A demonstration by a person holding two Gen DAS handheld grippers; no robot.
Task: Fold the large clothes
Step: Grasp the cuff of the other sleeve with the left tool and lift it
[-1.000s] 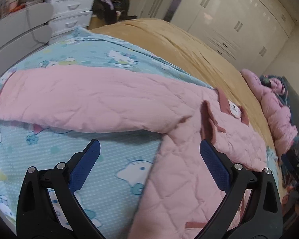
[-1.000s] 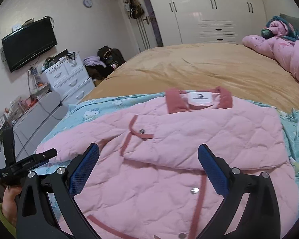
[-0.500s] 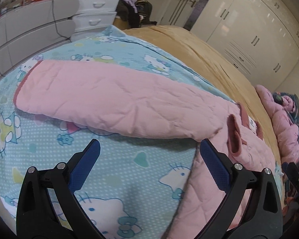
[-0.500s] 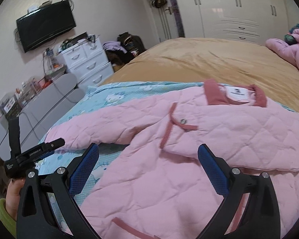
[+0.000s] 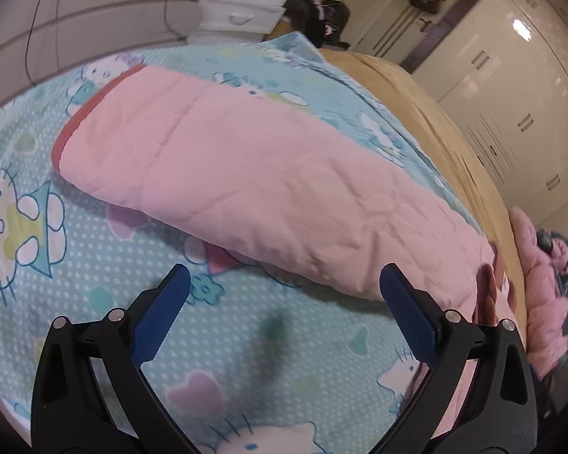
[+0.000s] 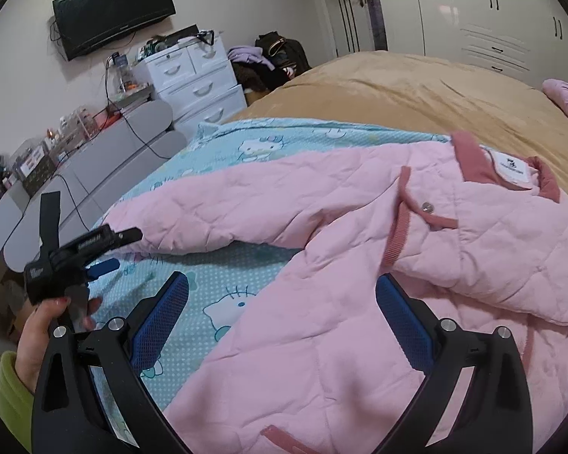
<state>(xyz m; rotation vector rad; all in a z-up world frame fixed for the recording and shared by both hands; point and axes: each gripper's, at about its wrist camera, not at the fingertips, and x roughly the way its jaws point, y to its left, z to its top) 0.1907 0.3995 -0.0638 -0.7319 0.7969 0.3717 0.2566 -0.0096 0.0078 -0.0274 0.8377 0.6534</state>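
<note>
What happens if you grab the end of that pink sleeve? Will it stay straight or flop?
The pink sleeve would probably flop: it lies soft and creased on the blue sheet. Its puffy quilting suggests it is light. The left tool may need a firm pinch.

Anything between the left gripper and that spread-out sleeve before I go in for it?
Nothing visible. The left gripper is open over bare Hello Kitty sheet, and the jacket's sleeve lies flat just beyond its fingers.
</note>
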